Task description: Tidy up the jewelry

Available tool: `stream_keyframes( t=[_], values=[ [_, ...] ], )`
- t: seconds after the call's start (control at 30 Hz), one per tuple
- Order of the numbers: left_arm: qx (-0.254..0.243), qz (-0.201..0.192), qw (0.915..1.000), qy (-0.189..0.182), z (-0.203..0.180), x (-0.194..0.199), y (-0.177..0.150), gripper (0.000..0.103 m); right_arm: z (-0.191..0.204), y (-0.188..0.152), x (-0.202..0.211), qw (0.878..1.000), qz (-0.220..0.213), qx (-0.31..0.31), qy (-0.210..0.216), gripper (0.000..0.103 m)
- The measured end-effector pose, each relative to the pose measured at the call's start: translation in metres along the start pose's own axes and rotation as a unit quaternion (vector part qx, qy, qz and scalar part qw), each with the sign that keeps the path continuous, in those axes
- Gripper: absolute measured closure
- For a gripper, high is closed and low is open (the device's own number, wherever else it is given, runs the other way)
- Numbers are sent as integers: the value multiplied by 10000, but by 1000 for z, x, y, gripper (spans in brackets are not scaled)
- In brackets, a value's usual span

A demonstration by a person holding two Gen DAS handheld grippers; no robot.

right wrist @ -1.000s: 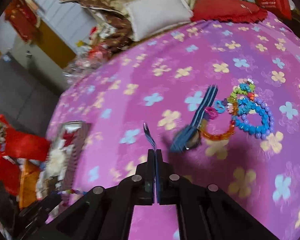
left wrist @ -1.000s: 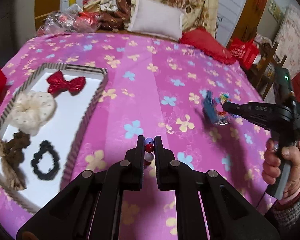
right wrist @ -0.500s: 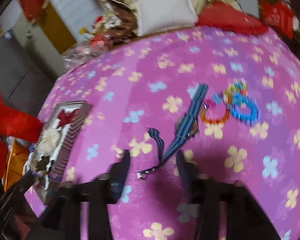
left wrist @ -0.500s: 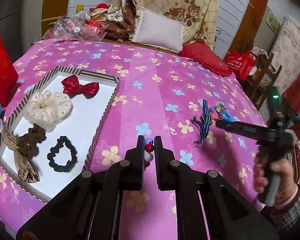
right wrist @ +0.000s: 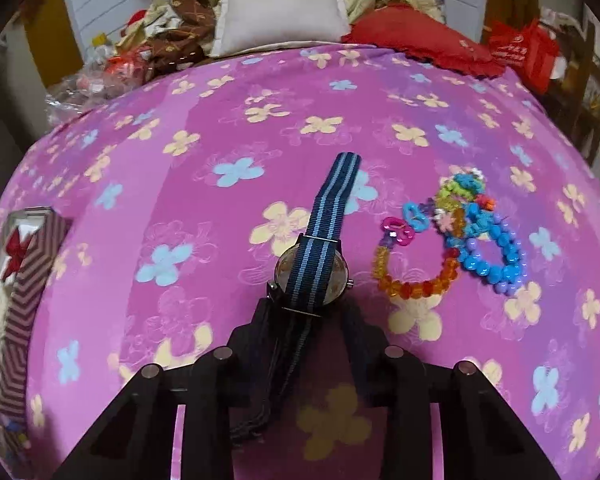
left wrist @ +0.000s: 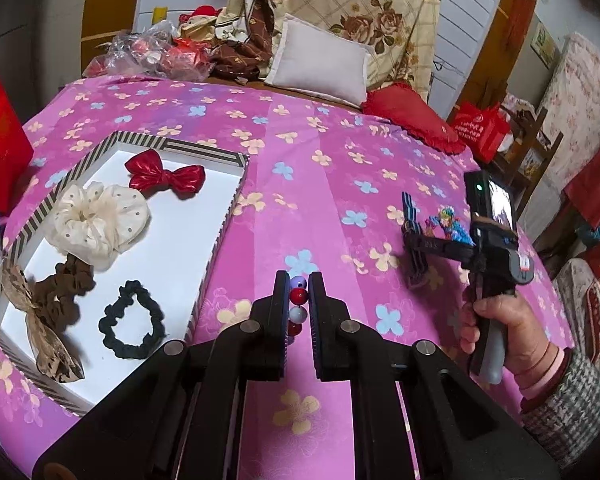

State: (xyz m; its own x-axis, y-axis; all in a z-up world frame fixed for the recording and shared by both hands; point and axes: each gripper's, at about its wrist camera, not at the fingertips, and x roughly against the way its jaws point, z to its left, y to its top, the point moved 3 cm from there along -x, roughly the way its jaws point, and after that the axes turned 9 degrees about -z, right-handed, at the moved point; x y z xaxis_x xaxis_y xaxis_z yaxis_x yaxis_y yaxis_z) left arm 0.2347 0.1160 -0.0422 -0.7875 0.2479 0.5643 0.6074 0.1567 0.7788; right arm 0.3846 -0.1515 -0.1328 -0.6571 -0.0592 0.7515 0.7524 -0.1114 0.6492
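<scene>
Nearest to you, your left tool (left wrist: 299, 312) is clamped on a string of beads (left wrist: 297, 304): four beads show between its fingers, lilac, red, pale and red, and the rest of the string is hidden behind the left finger.

Your right tool (right wrist: 306, 312) straddles one watch (right wrist: 312, 272) lying face down on the bed (right wrist: 220, 200). Its jaws have just been closing, the case and blue striped strap sit between them, and you cannot tell whether the pads press on the case yet. The near end of the strap runs back between the fingers and is partly lost in their shadow.

Just right of the watch lie the bead bracelets (right wrist: 456, 236). One orange ring and one blue ring are clear. The green, pink and turquoise pieces behind them overlap, so their count is hard to make out.

From the left wrist view, your right hand (left wrist: 500, 332) grips the handle upright, the sleeve cuff at the wrist, and the tool tips downward onto the watch, covering most of it.

To the left sits one striped tray (left wrist: 224, 216) with five hair pieces: a black scrunchie (left wrist: 134, 330), a brown scrunchie (left wrist: 66, 292), a tan bow (left wrist: 40, 328), a cream scrunchie (left wrist: 100, 222) and, farthest, a red bow (left wrist: 165, 178). The tray's near left corner is cut off.

At the head of the bed lie one white pillow (left wrist: 320, 64) and one red cushion (left wrist: 412, 120).
</scene>
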Motion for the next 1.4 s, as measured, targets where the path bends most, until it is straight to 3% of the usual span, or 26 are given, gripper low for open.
stream_keyframes(
  t=[0.07, 0.13, 0.37, 0.47, 0.53, 0.57, 0.6, 0.67, 0.77, 0.83, 0.9, 1.07, 1.2, 1.4],
  values=[
    [54, -63, 10000, 21, 4, 4, 3, 95, -4, -2, 6, 9994, -4, -226, 247, 71],
    [88, -149, 9998, 52, 8, 11, 5, 95, -6, -3, 15, 9975, 28, -437, 554, 103],
    [421, -368, 9984, 45, 33, 32, 18, 95, 6, 5, 57, 9922, -171, -516, 1126, 103],
    [563, -461, 9973, 141, 46, 39, 21, 95, 13, 4, 70, 9942, -356, -246, 983, 103],
    [666, -471, 9965, 192, 54, 42, 21, 95, 19, -3, 69, 9970, -399, 135, 652, 100],
    [694, -469, 9962, 217, 57, 43, 21, 95, 22, -8, 63, 9978, -286, 279, 522, 91],
    [712, -465, 9961, 245, 59, 43, 21, 95, 24, -13, 57, 9980, -154, 302, 536, 69],
    [728, -470, 9959, 260, 61, 44, 19, 95, 25, -18, 47, 9981, -83, 225, 569, 50],
    [734, -498, 9956, 288, 64, 46, 19, 95, 27, -22, 29, 9991, -36, 266, 341, 50],
    [763, -486, 9954, 300, 68, 45, 19, 95, 28, -25, 13, 9994, 142, 321, 46, 56],
    [794, -466, 9953, 314, 72, 44, 19, 95, 29, -22, 10, 9987, -34, 471, -217, 80],
    [904, -453, 9943, 343, 85, 44, 21, 95, 21, -15, 24, 9996, -44, 287, 5, 84],
    [1048, -489, 9926, 370, 95, 47, 23, 95, 22, -1, 57, 9985, -255, 56, 487, 84],
    [1315, -503, 9895, 327, 111, 51, 24, 95, 56, 17, 107, 9922, -494, 121, 1137, 84]
  ],
)
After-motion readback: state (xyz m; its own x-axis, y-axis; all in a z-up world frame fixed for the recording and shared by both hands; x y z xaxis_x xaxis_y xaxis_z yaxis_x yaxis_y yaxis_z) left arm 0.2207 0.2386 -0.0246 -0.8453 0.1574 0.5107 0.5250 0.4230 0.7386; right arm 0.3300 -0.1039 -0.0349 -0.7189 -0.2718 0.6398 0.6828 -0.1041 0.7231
